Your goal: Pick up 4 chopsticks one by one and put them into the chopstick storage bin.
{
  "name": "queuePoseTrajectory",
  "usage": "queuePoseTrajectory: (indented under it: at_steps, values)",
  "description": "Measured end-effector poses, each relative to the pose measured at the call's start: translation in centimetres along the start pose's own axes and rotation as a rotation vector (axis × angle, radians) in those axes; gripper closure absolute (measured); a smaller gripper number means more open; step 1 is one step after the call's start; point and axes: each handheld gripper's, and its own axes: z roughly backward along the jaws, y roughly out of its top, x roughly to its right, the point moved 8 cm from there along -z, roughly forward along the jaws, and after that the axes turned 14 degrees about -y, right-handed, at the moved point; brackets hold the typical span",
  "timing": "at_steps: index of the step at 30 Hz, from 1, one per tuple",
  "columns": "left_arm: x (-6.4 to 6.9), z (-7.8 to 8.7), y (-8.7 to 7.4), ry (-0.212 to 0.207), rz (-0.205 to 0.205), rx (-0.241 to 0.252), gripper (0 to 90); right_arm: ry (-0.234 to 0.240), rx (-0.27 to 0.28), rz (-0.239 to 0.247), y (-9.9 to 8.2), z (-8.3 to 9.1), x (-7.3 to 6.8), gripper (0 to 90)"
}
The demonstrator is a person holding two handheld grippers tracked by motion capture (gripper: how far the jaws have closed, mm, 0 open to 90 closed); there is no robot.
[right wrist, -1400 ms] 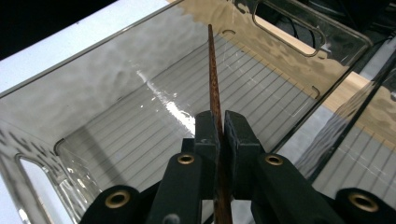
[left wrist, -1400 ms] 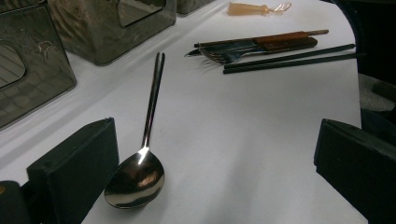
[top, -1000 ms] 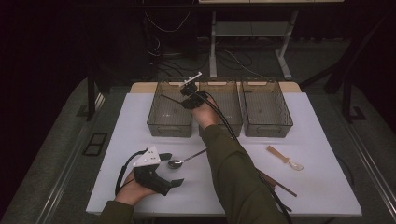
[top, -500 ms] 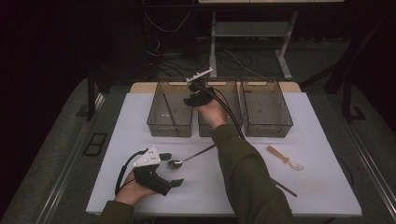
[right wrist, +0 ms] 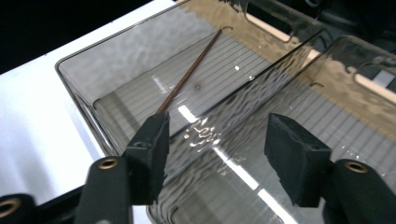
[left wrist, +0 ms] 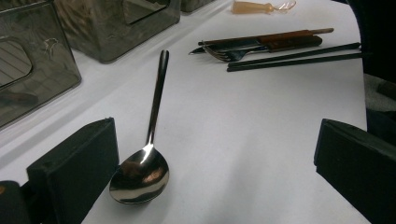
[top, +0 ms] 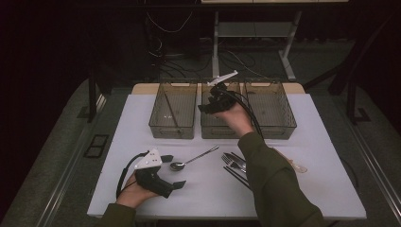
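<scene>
My right gripper (top: 206,103) hovers over the middle clear bin (top: 222,128), near the wall it shares with the left bin (top: 172,125). Its jaws have just been opening; my right gripper (right wrist: 219,135) now stands open with nothing between the pads. A thin brown chopstick (right wrist: 189,72) lies on the floor of the left bin (right wrist: 88,74). My left gripper (top: 175,172) rests open on the white table's front left. A steel spoon (left wrist: 140,175) lies with its bowl just inside the left jaw of my left gripper (left wrist: 215,163), untouched.
A fork and a wood-handled knife (left wrist: 261,44) lie beside black chopsticks (left wrist: 294,56) at the table's middle front. An amber utensil (top: 295,165) lies to the right of the person's sleeve. A third clear bin (top: 270,124) stands at the back right.
The right hand has moved rightward and slightly up, from over the left bin to over the middle bin. The left hand and the spoon have stayed put.
</scene>
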Motion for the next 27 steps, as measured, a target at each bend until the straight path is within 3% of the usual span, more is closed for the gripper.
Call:
queuePoseTrajectory:
  at_steps: [4,14,27]
  values:
    - [0.0,0.0,0.0,0.001,0.002,0.001,0.0,-0.003,0.021,0.013,-0.8,1.2,0.4,34.2]
    - [-0.1,0.0,-0.1,0.004,0.007,-0.005,0.0,0.066,0.017,0.033,-3.3,3.4,0.7,26.3]
    - [-0.1,0.0,-0.2,0.007,0.011,-0.005,0.0,0.073,0.017,0.063,-6.9,6.4,2.4,24.4]
